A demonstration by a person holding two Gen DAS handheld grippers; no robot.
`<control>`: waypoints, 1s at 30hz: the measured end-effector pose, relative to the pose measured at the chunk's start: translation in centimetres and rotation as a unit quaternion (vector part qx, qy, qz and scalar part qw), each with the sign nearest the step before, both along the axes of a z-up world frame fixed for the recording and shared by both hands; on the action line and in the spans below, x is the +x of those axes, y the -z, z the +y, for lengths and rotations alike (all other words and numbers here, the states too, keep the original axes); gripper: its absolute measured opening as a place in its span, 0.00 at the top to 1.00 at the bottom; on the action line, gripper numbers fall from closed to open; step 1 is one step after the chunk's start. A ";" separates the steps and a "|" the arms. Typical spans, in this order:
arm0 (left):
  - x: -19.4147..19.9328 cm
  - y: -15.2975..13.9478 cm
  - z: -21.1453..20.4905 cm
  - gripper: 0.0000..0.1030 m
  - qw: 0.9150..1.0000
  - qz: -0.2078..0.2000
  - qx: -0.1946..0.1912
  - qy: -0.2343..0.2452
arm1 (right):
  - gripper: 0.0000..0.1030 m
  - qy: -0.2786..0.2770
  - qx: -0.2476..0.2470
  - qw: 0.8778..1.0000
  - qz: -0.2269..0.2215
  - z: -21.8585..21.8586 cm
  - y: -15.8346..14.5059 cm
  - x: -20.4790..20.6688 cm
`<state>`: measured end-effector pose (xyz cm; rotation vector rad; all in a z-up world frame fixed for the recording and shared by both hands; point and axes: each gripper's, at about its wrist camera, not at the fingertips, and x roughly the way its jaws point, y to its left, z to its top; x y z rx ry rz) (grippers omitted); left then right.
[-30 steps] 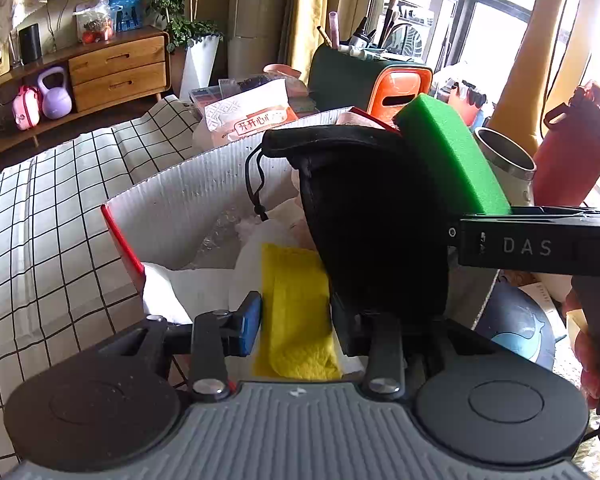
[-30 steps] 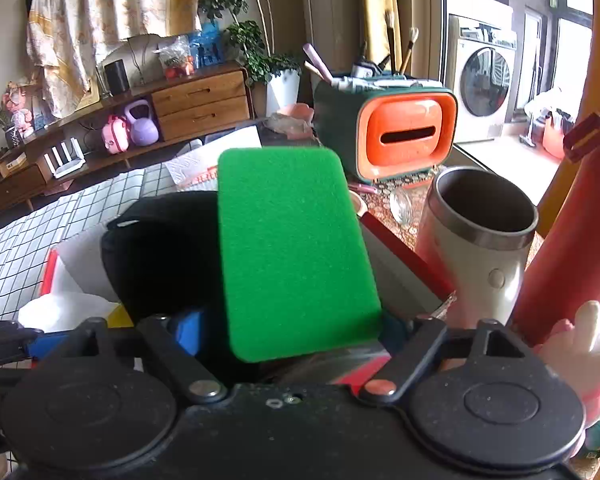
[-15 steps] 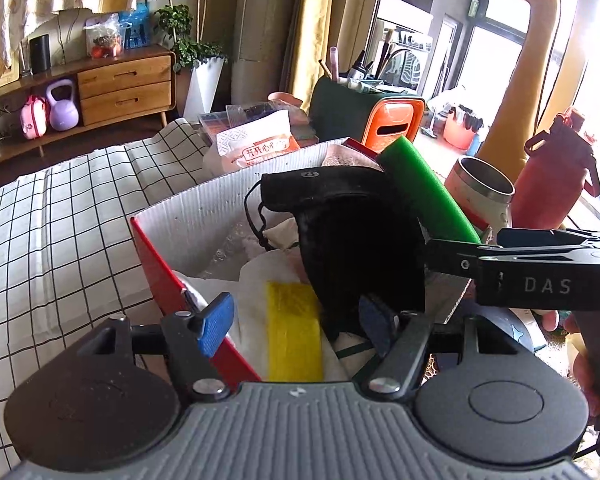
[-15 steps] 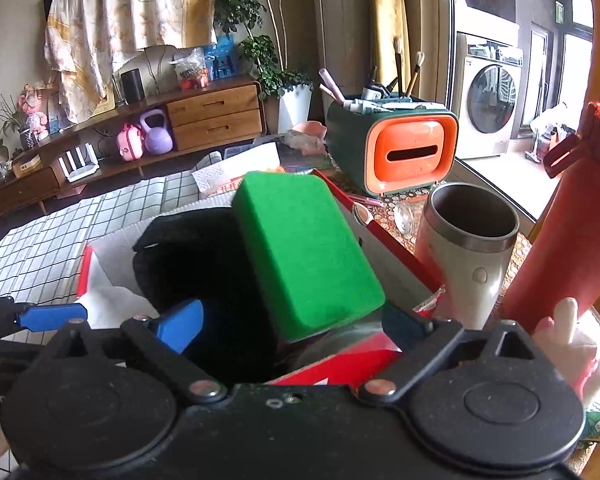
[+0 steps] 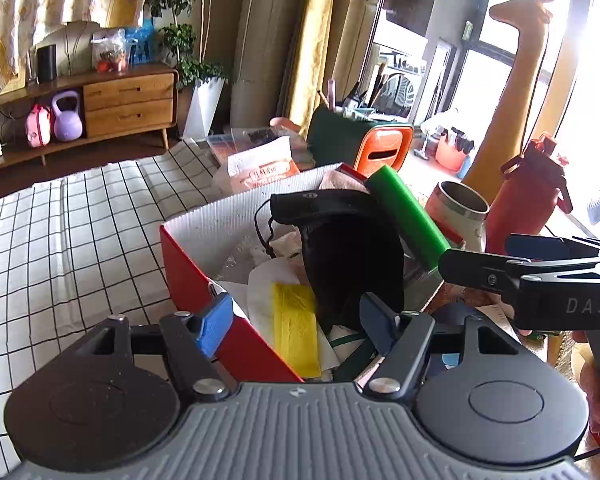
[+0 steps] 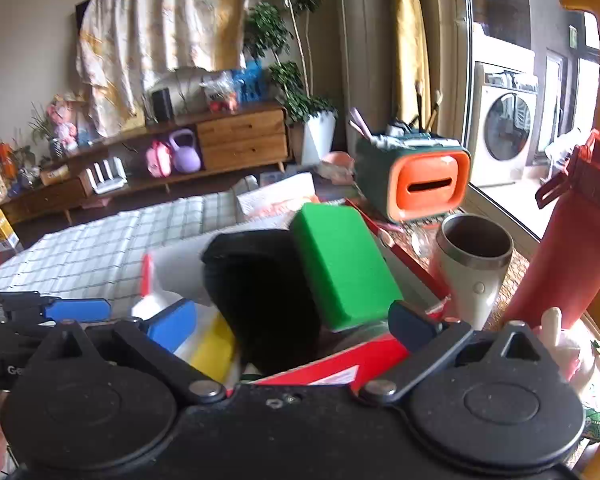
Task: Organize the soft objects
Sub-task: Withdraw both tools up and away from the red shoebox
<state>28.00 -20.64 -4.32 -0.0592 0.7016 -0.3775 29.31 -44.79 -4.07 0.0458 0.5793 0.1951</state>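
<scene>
Leaning in the red box (image 6: pixel 364 360), green sponge (image 6: pixel 344 268) beyond opening right tongs (image 6: pixel 296 328)

A white cloth with a black grid pattern (image 5: pixel 60 240) covers the surface, reaching off to the left. On it sits a red cardboard box with a white corrugated inside (image 5: pixel 188 264), crammed with soft things. Right of the box, where the grid cloth gives way, stand a steel-rimmed white tumbler (image 6: pixel 476 272) and a tall red bottle (image 6: pixel 568 256). Behind the box, an orange-and-white printed packet (image 5: pixel 260 168) lies, and a green organizer with an orange slotted front (image 6: pixel 416 176) stands.
</scene>
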 end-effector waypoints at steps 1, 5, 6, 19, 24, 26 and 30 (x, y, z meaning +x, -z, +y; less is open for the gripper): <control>-0.4 -0.3 0.3 0.29 1.000 -0.007 -0.001 -0.002 | 0.00 -0.004 0.003 1.000 -0.005 0.1 -0.2 -0.4; -1.9 -1.1 1.3 0.28 0.999 -0.028 0.000 -0.016 | 0.00 -0.019 0.013 0.999 -0.024 0.8 -0.9 -2.0; -2.4 -1.4 1.7 0.28 0.999 -0.033 -0.001 -0.017 | 0.00 -0.021 0.013 0.999 -0.032 1.0 -1.0 -2.5; -6.3 -2.5 5.5 0.01 0.997 -0.064 -0.014 -0.042 | 0.00 -0.040 0.018 0.994 -0.100 2.9 -0.6 -7.4; -7.5 -2.5 6.3 0.01 0.996 -0.072 -0.014 -0.047 | 0.00 -0.040 0.019 0.992 -0.116 3.5 -0.4 -8.6; -7.9 -2.5 6.4 0.01 0.996 -0.073 -0.014 -0.045 | 0.00 -0.039 0.020 0.991 -0.124 3.6 -0.4 -9.3; -9.4 -2.7 6.3 0.01 0.996 -0.084 -0.003 -0.042 | 0.00 -0.036 0.030 0.991 -0.128 3.7 -0.1 -10.5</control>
